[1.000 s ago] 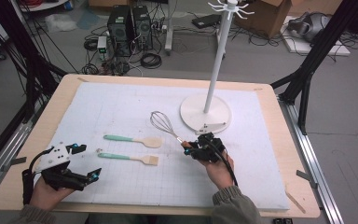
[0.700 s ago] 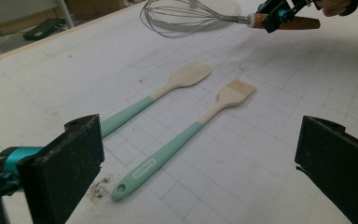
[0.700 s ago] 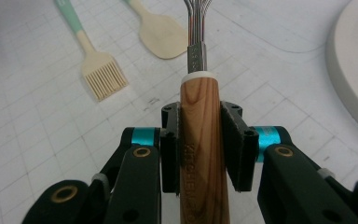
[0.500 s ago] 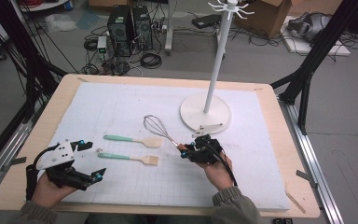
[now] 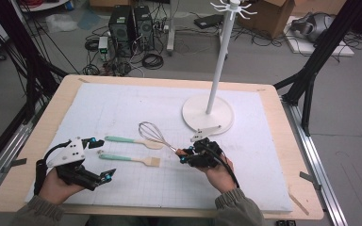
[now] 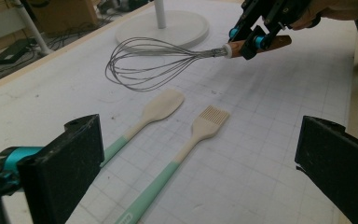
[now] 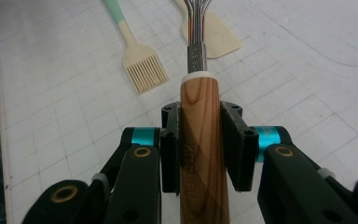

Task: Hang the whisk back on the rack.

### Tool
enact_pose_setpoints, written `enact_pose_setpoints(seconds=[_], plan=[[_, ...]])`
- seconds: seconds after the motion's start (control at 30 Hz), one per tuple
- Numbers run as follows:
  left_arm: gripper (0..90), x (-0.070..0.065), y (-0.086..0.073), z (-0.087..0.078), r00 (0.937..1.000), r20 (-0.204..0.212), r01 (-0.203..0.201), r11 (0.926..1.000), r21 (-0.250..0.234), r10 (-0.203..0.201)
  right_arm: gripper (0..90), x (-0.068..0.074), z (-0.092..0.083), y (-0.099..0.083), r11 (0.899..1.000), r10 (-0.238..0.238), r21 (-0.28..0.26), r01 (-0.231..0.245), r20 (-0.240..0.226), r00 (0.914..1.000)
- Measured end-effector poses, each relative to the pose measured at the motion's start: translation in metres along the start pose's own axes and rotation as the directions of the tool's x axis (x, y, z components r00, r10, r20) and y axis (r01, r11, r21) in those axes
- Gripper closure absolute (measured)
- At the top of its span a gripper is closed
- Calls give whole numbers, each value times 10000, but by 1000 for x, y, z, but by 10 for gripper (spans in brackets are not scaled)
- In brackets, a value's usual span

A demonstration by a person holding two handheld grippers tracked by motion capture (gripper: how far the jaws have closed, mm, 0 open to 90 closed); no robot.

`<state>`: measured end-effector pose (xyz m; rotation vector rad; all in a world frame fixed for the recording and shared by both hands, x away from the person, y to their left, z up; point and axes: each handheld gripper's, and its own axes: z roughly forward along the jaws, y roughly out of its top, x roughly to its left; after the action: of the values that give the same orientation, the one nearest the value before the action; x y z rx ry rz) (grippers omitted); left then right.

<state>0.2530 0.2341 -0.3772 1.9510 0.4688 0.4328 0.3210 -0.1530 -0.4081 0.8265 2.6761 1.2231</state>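
Right gripper view: the right gripper [image 7: 200, 149] clamps the whisk [image 7: 201, 140] by its wooden handle, held just above the mat [image 5: 122, 108] near the stand [image 5: 207, 113]. Judged light, with a rigid, smooth handle and springy wires: grip the handle only. The left gripper [image 6: 200, 177] stands spread and empty.

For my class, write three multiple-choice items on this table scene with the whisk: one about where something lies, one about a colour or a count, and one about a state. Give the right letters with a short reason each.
1. Where does the white stand sit?
A. at the table's far right part
B. beside the left gripper
C. on the floor

2. How many mint-handled utensils lie on the mat?
A. one
B. two
C. four

3. What is the state of the right gripper?
A. open above the mat
B. shut on nothing
C. shut on the whisk's wooden handle

Answers:
1 A, its round base rests beyond the right hand.
2 B, a spatula and a brush lie side by side.
3 C, both pads press the whisk handle, while the left gripper stands open.
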Motion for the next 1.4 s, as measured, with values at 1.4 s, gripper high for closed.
enact_pose_setpoints(seconds=[1.4], plan=[[197, -7, 43, 35, 9689, 1611, -2004, 9775, 658, 1878, 704, 39, 21, 25, 9844, -1604, 517, 1683, -1297, 9785]])
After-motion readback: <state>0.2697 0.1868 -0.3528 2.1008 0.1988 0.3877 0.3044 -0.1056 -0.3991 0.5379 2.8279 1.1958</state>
